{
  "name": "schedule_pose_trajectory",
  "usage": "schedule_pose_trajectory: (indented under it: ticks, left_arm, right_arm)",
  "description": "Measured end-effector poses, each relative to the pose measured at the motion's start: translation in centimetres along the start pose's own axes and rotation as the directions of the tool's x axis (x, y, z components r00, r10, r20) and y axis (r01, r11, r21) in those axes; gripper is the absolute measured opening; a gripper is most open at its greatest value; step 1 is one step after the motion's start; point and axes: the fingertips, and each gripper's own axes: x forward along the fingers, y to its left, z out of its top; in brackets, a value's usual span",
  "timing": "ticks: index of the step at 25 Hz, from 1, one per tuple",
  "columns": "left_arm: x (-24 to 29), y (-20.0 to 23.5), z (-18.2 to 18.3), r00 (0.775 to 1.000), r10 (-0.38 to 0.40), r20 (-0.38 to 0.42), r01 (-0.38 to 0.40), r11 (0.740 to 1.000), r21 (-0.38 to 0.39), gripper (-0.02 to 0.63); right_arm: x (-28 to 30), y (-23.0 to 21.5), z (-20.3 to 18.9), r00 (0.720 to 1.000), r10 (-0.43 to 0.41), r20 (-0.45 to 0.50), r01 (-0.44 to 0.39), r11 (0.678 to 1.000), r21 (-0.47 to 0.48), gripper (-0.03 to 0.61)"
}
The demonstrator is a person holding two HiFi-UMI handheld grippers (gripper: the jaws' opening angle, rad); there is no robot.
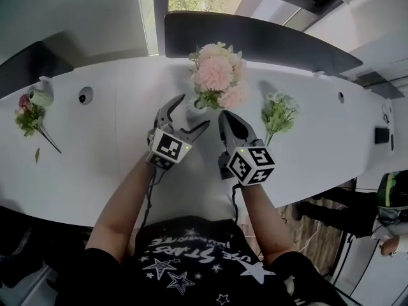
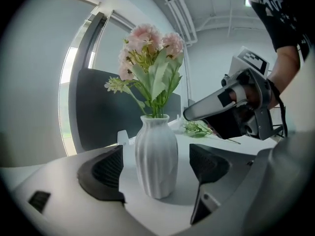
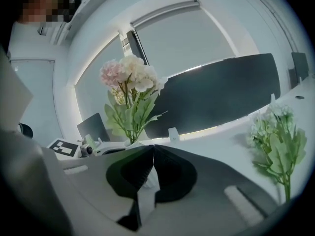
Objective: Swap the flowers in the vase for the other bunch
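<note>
Vase (image 2: pixel 156 161): likely slippery, breakable; grip its belly.
Flowers (image 1: pixel 218 75): probably light, soft; pinch the stems.
Left gripper (image 1: pixel 194 111): jaws wide, flanking vase.
Right gripper (image 1: pixel 225 116): jaws closed, empty.

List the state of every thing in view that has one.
vase: upright on the table, holding pink flowers.
pink flowers: standing in the vase.
white bunch: lying on the table, right of the vase.
small bunch: lying on the table, far left.
left gripper: open, jaws either side of the vase, not touching.
right gripper: shut, empty.
</note>
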Motion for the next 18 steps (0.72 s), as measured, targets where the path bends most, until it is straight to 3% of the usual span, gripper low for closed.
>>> schedule_pose_trajectory:
  ticks: [12, 13, 15, 18]
  left_arm:
    - [1.3, 0.3, -1.0, 0.999, -0.014, -0.039, 0.014, 1.000, 0.019, 0.401]
    - [1.3, 0.3, -1.1, 0.999, -0.014, -0.040, 0.015, 1.000, 0.023, 0.390]
    - [1.3, 0.4, -1.1, 0.999, -0.013, -0.043, 0.015, 0.999, 0.029, 0.308]
    - [1.3, 0.5, -1.4, 0.999, -0.019, -0.048, 0.020, 0.999, 0.032, 0.306]
  right_arm:
    - [0.1, 0.3, 0.3, 0.999, 0.048, -0.023, -0.049, 0.998, -0.048, 0.002]
    - [0.2, 0.5, 0.3, 0.998, 0.055, -0.025, -0.057, 0.997, -0.056, 0.003]
    - [0.4, 0.9, 0.2, 0.997, 0.073, -0.033, -0.076, 0.995, -0.070, 0.003]
    - [0.8, 1.6, 0.0, 0.992, 0.118, -0.052, -0.122, 0.989, -0.079, 0.005]
